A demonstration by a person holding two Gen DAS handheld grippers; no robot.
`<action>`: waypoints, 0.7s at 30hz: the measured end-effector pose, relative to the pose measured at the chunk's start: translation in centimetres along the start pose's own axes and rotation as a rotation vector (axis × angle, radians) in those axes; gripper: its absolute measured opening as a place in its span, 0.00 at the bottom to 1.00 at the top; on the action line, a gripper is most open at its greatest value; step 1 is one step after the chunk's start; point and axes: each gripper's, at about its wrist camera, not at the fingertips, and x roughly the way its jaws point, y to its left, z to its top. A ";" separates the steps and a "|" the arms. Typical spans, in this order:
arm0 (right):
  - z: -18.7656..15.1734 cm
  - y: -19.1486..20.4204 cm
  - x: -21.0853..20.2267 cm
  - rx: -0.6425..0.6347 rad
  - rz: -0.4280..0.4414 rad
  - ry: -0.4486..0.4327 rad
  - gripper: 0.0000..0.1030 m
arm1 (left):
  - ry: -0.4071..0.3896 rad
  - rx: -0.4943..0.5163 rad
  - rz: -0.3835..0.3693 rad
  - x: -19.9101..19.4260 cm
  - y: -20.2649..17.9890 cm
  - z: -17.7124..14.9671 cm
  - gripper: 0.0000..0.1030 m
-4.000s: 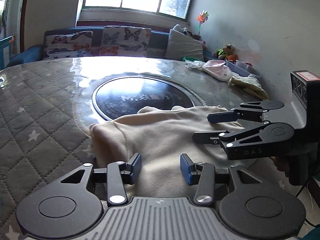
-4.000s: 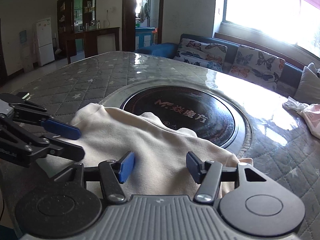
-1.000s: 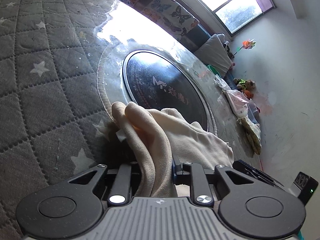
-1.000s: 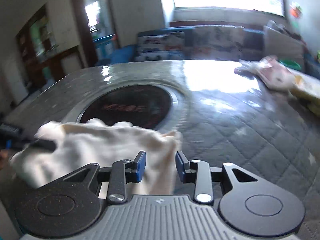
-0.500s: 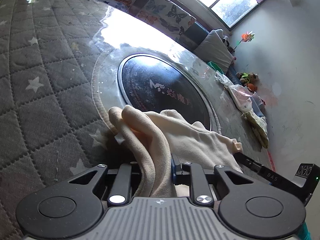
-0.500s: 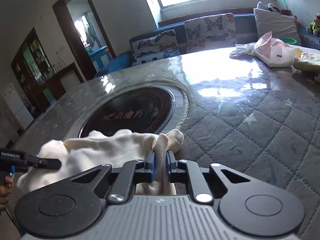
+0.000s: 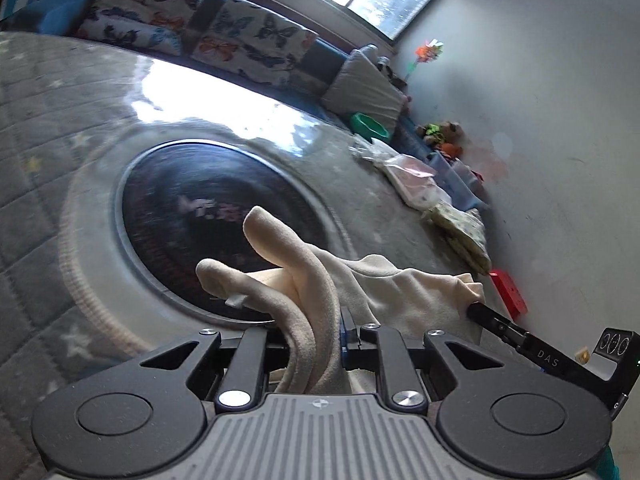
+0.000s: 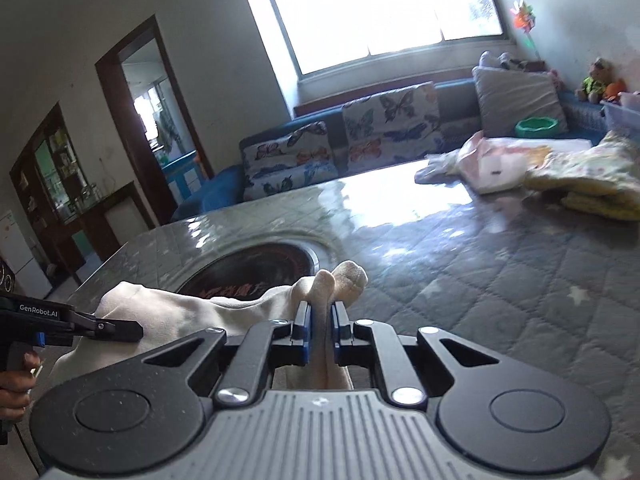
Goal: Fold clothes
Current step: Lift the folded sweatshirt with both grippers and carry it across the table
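Garment point(image 7: 384, 292), cream, spans both tongs: left gripper point(image 7: 316, 332) and right gripper point(image 8: 320, 332) each clenched on an edge; the cloth's lower part is hidden.

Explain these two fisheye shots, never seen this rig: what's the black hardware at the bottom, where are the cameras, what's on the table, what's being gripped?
There is no robot arm. A person holds a two-finger gripper in each hand, and each gripper carries a fisheye camera looking forward along its fingers, so the black hardware at the bottom of each picture is that gripper's own body.

One picture is from the left gripper, the other from the right gripper. Each also sees the other gripper off to one side.

Both are shut on the same cream garment, one at each end, with the cloth stretched between them above the table.

The table has a grey quilted cover with stars and a round dark disc in its middle. At the far edge lie a pink-and-white cloth and a yellow patterned cloth. Behind is a sofa with butterfly cushions.
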 end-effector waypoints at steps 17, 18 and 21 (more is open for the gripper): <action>2.4 -9.3 -9.4 0.006 -0.313 -0.115 0.09 | 0.123 0.199 -0.169 10.8 -13.4 0.7 0.16; 2.6 -9.9 -10.0 0.006 -0.333 -0.121 0.08 | 0.132 0.207 -0.173 11.4 -14.0 0.6 0.16; 2.6 -11.4 -10.8 0.015 -0.374 -0.132 0.03 | 0.147 0.230 -0.182 13.0 -15.4 0.2 0.16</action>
